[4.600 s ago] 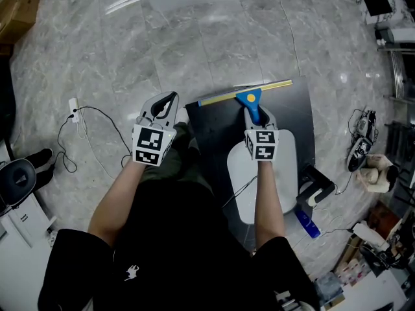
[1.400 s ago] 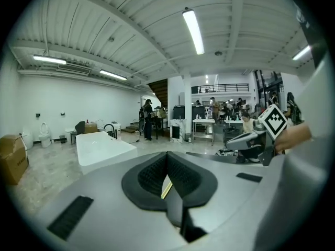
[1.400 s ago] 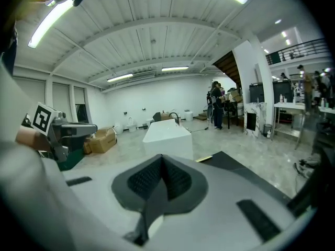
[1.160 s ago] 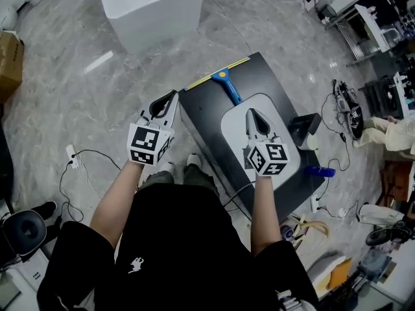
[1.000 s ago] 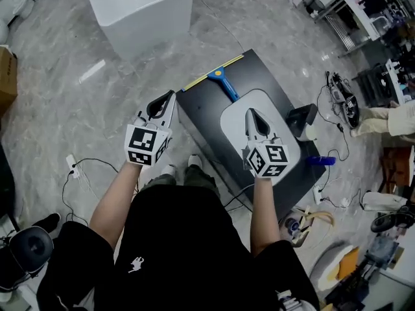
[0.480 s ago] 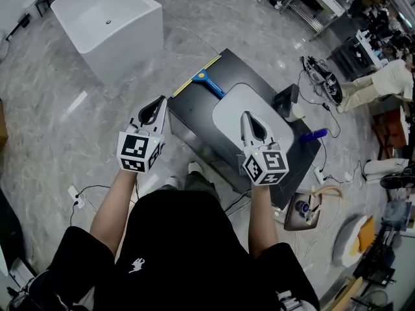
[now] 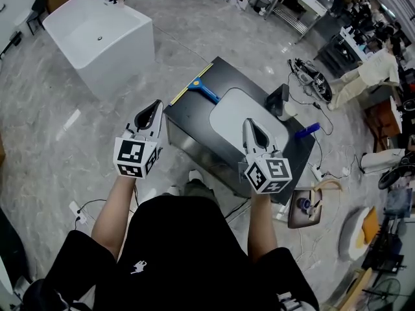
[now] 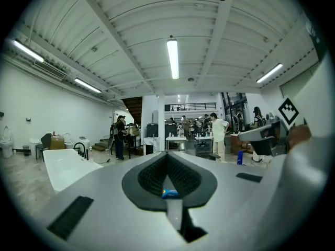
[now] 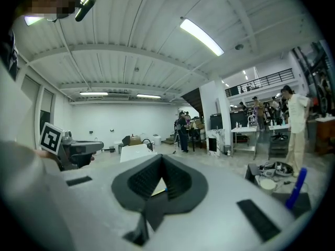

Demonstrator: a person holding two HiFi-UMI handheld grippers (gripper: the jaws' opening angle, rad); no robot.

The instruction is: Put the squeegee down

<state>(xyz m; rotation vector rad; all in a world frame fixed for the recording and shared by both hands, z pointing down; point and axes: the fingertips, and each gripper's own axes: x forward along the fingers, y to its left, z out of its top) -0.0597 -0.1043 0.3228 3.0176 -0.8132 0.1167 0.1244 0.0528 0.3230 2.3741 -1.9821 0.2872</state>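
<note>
The squeegee, blue-handled with a yellow blade, lies at the far corner of the black table, beside a white oval slab. Nothing holds it. My right gripper hovers over the slab's near end, shut and empty, well short of the squeegee. My left gripper floats off the table's left edge, also shut with nothing in it. In the left gripper view the pads meet at the tip; a blue speck shows through the gap behind them. The right gripper view shows its pads closed too.
A white bathtub stands on the floor at the far left. A black device and a blue bottle sit at the table's right side. A bucket, cables and workbenches with people crowd the right.
Several seconds ago my right gripper held the squeegee's handle; now it lies alone on the table. Over the last second both grippers rose and the view widened to take in more room.
</note>
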